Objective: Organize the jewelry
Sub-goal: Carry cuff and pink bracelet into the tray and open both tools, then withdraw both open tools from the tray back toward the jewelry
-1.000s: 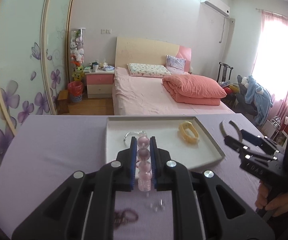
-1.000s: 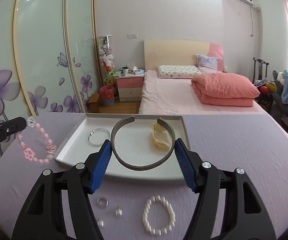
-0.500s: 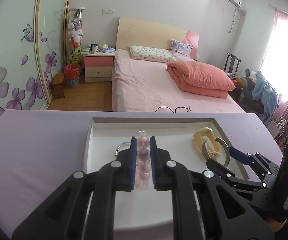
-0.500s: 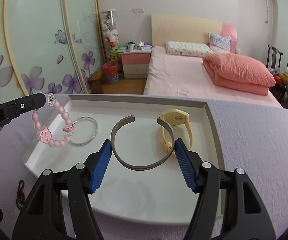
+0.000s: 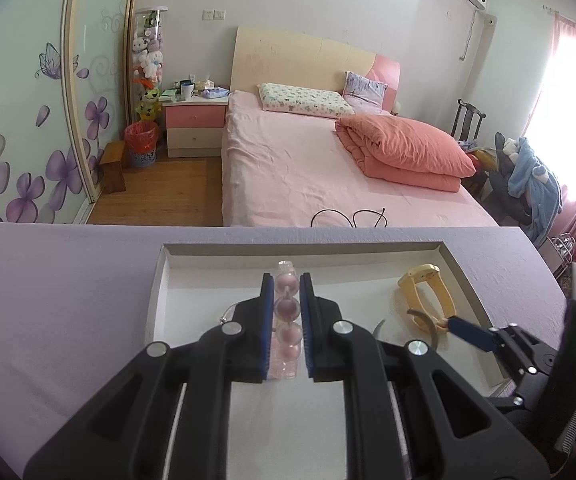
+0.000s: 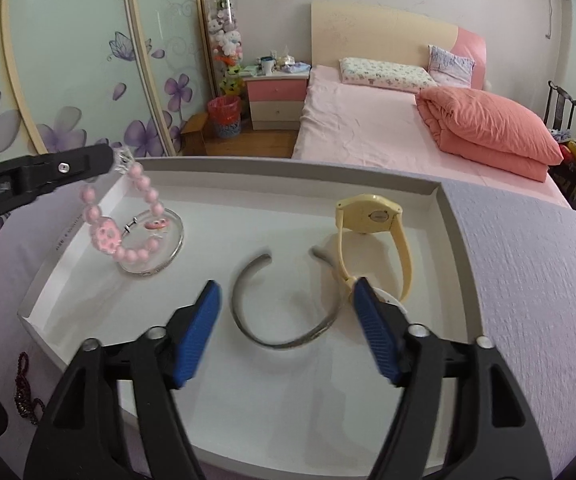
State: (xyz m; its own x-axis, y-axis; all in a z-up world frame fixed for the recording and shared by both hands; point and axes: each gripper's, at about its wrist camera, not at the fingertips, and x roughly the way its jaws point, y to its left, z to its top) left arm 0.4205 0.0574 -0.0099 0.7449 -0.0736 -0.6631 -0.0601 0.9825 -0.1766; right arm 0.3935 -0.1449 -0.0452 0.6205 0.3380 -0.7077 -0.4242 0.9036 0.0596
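A: So, nearest the lens in the right wrist view, what sits at the bottom of the frame?

B: The right gripper [image 6: 284, 332], its blue pads apart. The jaws have just been opening, and the metal cuff bangle [image 6: 284, 300] lies between them on the white tray [image 6: 449, 216], no longer pressed from either side.

A: How would that cuff handle?

B: I judge it stiff, light and smooth, likely to slide on the tray floor. Its curved sides, where the pads stand now, look like the best hold. It is a thin grey C with the gap facing away.

A: And further up?

B: Just right of centre a pale yellow watch [image 6: 371, 216] stands on its strap, touching the cuff's right end. At centre left a thin silver bangle [image 6: 156, 244] lies flat. Above it hangs the pink bead bracelet [image 6: 124, 224], with a flower charm, dangling from the left gripper [image 6: 118, 158] at the upper left.

A: Is that one clamped?

B: Yes, closed on the beads; the left wrist view shows them pinched in a row. The strand looks limp, light and swingy. Beyond is a pink bed [image 6: 359, 124].
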